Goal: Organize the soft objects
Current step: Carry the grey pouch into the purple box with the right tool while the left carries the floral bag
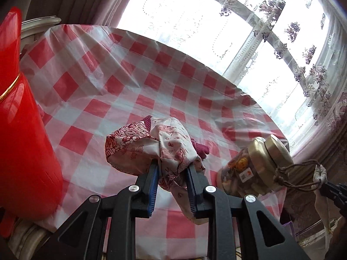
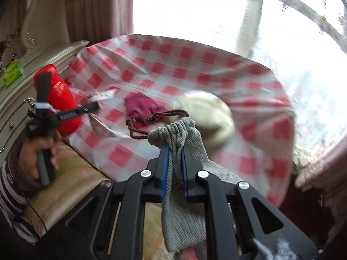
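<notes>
My left gripper (image 1: 171,169) is shut on a red-and-white patterned cloth (image 1: 149,143), which bunches above its blue pads and hangs over the red-checked tablecloth (image 1: 121,91). A maroon cloth (image 1: 201,148) peeks out behind it and lies flat on the table in the right wrist view (image 2: 141,108). My right gripper (image 2: 174,149) is shut on the neck of a grey herringbone drawstring pouch (image 2: 186,186), whose brown cord (image 2: 151,121) loops forward. To the left a hand (image 2: 30,158) holds the left gripper (image 2: 96,106) with the patterned cloth (image 2: 102,96).
A tall red thermos (image 1: 23,130) (image 2: 63,101) stands at the table's left edge. A jar with a gold lid (image 1: 258,169) stands on the right, blurred in the right wrist view (image 2: 208,112). A cream dresser (image 2: 54,60) and a window (image 1: 195,21) border the table.
</notes>
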A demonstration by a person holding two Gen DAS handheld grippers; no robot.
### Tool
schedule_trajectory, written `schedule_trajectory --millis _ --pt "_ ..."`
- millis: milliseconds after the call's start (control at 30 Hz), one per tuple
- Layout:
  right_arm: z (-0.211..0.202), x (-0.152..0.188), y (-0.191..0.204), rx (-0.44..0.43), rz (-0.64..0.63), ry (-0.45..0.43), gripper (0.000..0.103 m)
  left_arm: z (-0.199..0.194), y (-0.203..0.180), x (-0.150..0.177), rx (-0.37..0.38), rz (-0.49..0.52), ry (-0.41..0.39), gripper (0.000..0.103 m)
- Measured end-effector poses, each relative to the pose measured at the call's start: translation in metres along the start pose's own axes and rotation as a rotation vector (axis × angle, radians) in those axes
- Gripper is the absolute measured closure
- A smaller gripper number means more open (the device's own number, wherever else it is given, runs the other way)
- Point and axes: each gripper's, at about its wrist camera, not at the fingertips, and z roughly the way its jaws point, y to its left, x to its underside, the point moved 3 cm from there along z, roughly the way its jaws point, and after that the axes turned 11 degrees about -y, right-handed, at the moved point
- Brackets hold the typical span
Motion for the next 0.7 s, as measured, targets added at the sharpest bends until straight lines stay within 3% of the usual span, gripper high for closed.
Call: schedule_trajectory --millis 167,400,700 --pt "-0.050 0.065 -0.053 0.113 0.079 0.052 0.089 -0.021 -0.027 0.008 0.036 0.020 0.003 0.078" --pt "-0.081 0.161 -0.087 0.190 0.186 0.149 0.089 -0.036 -0.075 0.028 0.105 0.080 0.046 0.078" --pt "-0.073 0.241 -0.097 0.146 0.327 0.196 0.089 -0.052 -0.149 0.056 0.216 0.198 0.103 0.078"
